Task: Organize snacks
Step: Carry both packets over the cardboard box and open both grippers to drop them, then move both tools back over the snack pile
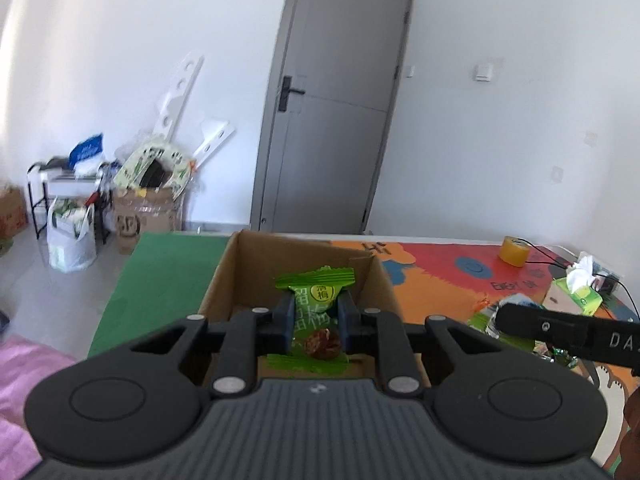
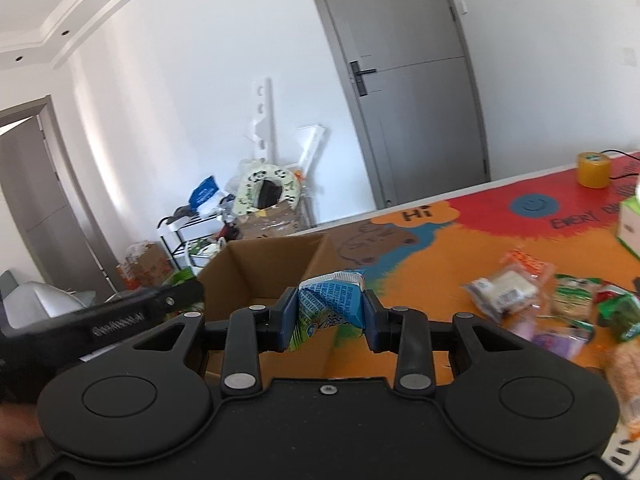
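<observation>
Left tool [image 1: 316,322] gripping green plum candy [image 1: 318,312] over box [image 1: 224,280], centre frame; right tool [image 2: 330,320] clamping blue packet [image 2: 334,300]; releasing low inside box walls advised

"Hi" [image 2: 418,213] printed on the bench mat [image 2: 440,264], beside "EVERY DA…", cut off. Chinese characters "溜梅" on the green candy wrapper [image 1: 316,300]. "DA…" on a black gripper bar [image 1: 568,334].

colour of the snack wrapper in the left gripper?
Green snack wrapper with a darker printed label; clearest in the left wrist view.
</observation>
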`<move>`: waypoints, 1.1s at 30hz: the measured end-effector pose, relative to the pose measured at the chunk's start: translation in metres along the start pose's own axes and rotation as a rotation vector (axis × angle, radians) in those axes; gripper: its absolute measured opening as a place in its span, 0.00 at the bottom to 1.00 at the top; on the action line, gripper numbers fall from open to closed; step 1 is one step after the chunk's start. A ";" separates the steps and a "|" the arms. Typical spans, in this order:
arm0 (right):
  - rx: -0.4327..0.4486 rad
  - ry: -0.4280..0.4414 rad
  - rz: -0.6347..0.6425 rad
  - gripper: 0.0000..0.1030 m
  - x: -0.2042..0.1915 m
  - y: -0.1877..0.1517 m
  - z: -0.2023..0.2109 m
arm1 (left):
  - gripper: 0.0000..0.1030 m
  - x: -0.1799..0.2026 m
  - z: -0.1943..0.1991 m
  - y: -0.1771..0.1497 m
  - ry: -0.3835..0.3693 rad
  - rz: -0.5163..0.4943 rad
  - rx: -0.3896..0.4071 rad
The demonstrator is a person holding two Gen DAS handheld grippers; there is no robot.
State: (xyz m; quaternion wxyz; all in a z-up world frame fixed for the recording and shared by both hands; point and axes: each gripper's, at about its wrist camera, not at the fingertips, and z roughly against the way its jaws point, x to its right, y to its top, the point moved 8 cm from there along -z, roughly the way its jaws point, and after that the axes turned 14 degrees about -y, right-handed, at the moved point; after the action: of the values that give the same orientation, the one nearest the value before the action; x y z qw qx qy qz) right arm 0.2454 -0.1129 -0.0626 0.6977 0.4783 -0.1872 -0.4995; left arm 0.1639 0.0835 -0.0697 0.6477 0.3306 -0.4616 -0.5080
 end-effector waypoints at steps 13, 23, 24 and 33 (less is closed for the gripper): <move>-0.028 0.090 0.023 0.34 -0.049 0.001 -0.022 | 0.22 -0.030 0.011 0.000 0.065 0.051 0.000; -0.043 0.126 0.017 0.35 -0.064 0.001 -0.029 | 0.61 -0.032 0.019 0.003 0.077 0.083 0.013; -0.047 0.129 0.010 0.35 -0.062 0.001 -0.029 | 0.64 -0.031 0.020 0.003 0.081 0.086 0.012; -0.051 0.125 -0.066 0.57 -0.035 -0.001 -0.017 | 0.77 -0.022 0.023 0.001 0.101 0.080 0.007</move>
State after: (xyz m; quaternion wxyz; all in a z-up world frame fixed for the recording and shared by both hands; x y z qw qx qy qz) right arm 0.2423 -0.0740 -0.0639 0.7031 0.4966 -0.1146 -0.4960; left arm 0.1417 0.1058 -0.0668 0.6888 0.3397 -0.4428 -0.4627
